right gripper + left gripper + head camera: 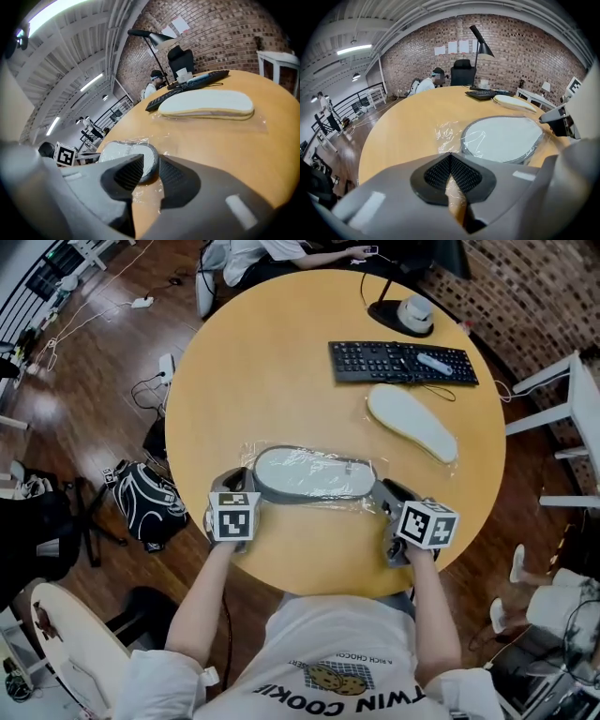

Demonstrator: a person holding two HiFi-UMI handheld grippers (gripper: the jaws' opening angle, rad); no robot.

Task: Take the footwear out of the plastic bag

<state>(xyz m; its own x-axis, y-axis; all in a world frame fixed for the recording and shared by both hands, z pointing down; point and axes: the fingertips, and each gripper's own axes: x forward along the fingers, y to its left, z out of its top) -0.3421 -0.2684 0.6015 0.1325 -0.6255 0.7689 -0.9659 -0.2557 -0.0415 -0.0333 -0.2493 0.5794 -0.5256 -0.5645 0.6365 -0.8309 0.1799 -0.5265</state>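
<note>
L gripper (450, 157) is clenched on a pinch of the plastic bag (446, 132) at its left end, film caught btwn the pads, prob. to anchor the bag while the other side works. R gripper (151, 161) is released: jaws apart, crinkled film and the right end of the bagged slipper (127, 151) showing in the gap, nothing pressed. It looks placed to go for the slipper or the bag edge; can't tell which. The slipper lies flat inside the bag at the near edge of the round table (272, 362), btwn both grippers. Farther right a second slipper (411, 421) sits bare, just near of the keyboard (403, 362), so I'd judge one out, one to go.
</note>
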